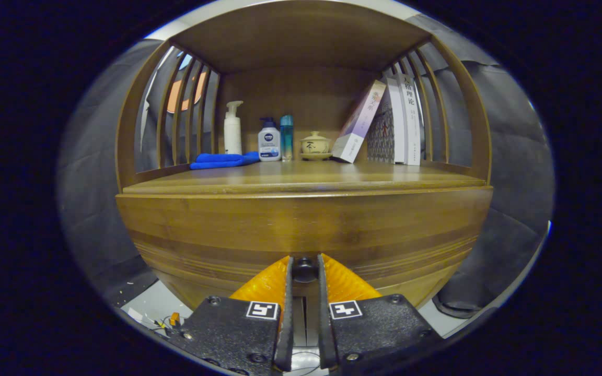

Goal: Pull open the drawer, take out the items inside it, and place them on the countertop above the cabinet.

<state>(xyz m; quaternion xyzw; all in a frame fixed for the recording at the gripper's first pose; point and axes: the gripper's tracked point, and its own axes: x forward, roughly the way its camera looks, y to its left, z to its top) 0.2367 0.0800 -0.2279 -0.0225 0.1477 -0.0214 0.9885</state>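
gripping drawer knob, gripper closed.

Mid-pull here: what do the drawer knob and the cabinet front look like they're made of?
Drawer knob: dark, smooth, slightly glossy, probably metal or hard plastic; the gripper is shut on it. Cabinet front: banded brown grain with a satin sheen, so lacquered wood or bamboo, possibly veneer.

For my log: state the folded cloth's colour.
Blue; the cloth shows best in the gripper view.
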